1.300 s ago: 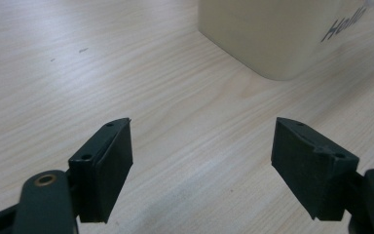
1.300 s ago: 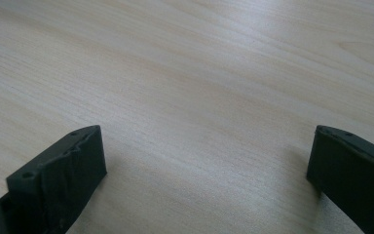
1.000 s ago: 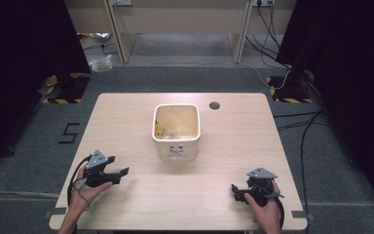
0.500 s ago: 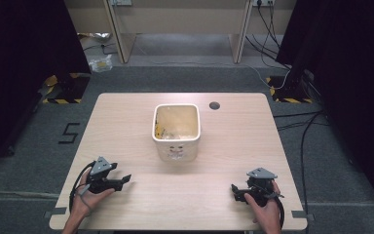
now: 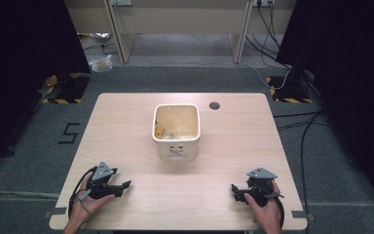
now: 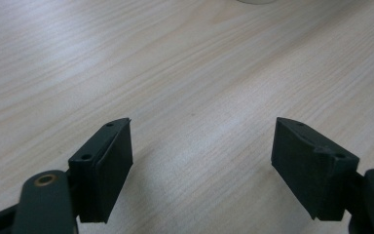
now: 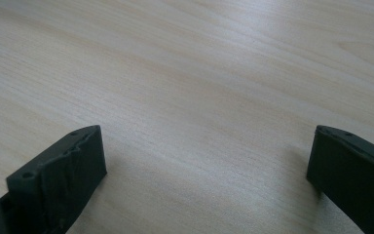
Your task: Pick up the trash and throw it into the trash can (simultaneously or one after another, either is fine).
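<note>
White tub (image 5: 176,130) upright, mouth up, mid-table; left gripper (image 5: 126,185) & right gripper (image 5: 233,188) both spread wide, empty.

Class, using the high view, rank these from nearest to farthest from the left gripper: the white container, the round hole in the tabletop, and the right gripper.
From the left gripper:
1. White container, mid-table, ahead and to its right.
2. Right gripper, at the near right edge.
3. Round hole, far side, right of centre.
</note>
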### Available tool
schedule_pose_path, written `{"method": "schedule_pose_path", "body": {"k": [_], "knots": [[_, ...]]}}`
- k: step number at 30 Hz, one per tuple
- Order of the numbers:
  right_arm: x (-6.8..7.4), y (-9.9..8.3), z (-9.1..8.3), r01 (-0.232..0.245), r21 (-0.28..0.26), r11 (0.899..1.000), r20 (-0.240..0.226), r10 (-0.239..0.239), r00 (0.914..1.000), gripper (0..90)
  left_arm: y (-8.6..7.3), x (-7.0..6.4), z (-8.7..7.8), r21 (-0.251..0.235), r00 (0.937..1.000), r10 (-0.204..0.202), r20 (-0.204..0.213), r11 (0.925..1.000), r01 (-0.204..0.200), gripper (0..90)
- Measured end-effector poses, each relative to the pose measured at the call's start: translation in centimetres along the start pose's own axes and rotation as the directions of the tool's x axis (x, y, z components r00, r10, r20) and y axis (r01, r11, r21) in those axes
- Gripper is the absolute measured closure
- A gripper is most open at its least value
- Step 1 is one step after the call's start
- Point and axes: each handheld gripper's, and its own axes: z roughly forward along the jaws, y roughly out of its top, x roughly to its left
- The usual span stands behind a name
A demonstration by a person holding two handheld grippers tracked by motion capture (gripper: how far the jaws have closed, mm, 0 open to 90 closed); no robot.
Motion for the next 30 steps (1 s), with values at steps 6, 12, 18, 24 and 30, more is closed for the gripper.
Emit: {"method": "schedule_pose_path", "body": {"k": [6, 12, 18, 24, 30], "knots": [[0.00, 0.00, 0.00, 0.001, 0.000, 1.000, 0.000, -0.001, 1.0000, 0.8, -0.35, -0.38, -0.04, 0.015, 1.0000, 0.007, -0.001, 0.9999, -0.007, 22.7], [0.00, 0.00, 0.00, 0.001, 0.000, 1.000, 0.000, -0.001, 1.0000, 0.8, -0.56, -0.51, -0.13, 0.015, 1.0000, -0.007, 0.000, 0.9999, 0.007, 21.3], [0.01, -0.01, -0.01, 0.001, -0.001, 1.000, 0.000, -0.001, 1.0000, 0.9, -0.72, -0.56, -0.22, 0.025, 0.9997, -0.022, 0.013, 0.9994, 0.022, 16.4], [0.02, -0.01, -0.01, 0.000, -0.002, 1.000, 0.000, 0.000, 1.0000, 0.9, -0.81, -0.95, -0.30, 0.034, 0.9998, -0.018, 0.008, 0.9993, 0.018, 13.5], [0.02, -0.01, -0.01, 0.001, -0.002, 1.000, 0.000, -0.001, 1.0000, 0.9, -0.79, -1.06, -0.26, 0.039, 0.9997, -0.021, 0.009, 0.9990, 0.021, 12.0]]}}
